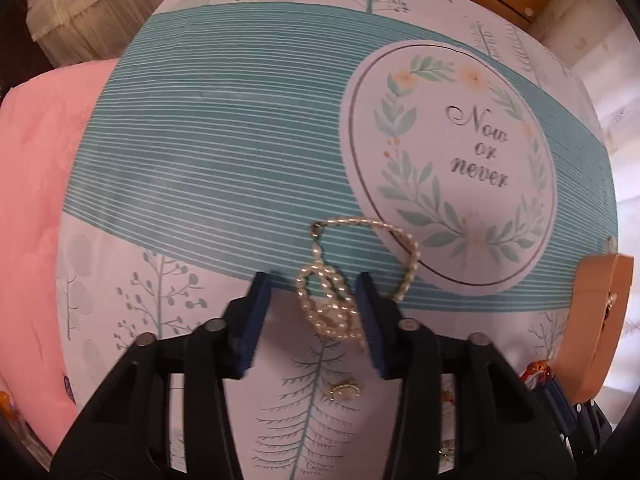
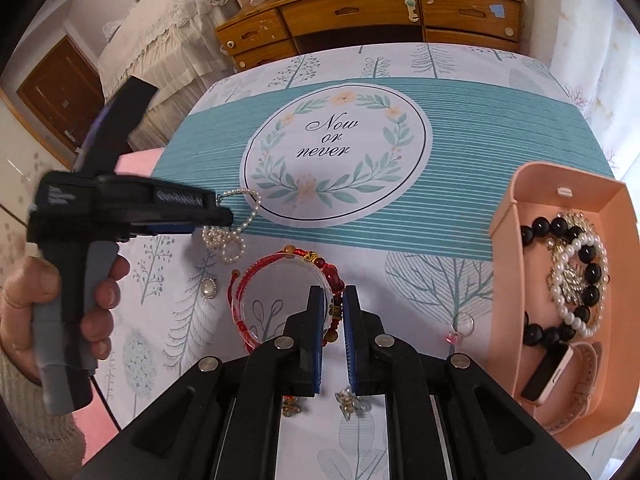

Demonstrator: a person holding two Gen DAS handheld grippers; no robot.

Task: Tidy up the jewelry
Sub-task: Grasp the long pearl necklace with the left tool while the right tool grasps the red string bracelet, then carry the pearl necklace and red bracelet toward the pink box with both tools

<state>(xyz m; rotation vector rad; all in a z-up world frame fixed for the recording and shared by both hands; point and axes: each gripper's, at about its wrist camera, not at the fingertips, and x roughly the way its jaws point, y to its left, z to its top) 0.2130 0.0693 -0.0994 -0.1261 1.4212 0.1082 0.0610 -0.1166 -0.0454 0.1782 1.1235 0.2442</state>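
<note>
A pearl necklace (image 1: pixel 340 280) lies in a loose heap on the printed cloth, and it also shows in the right wrist view (image 2: pixel 230 236). My left gripper (image 1: pixel 314 288) is open, its blue pads on either side of the heap. My right gripper (image 2: pixel 332 300) has its jaws close together around the red bead bracelet (image 2: pixel 320 268), which rests on the cloth beside a red cord bracelet (image 2: pixel 244 292). A pink tray (image 2: pixel 504 280) at the right holds a black bead bracelet, a pearl bracelet, a brooch and a watch.
A pearl brooch (image 1: pixel 344 391) lies under the left gripper, also in the right wrist view (image 2: pixel 208 289). A small ring (image 2: pixel 464 322) lies near the tray. Small earrings (image 2: pixel 348 400) lie under the right gripper. A wooden dresser (image 2: pixel 360 12) stands beyond the bed.
</note>
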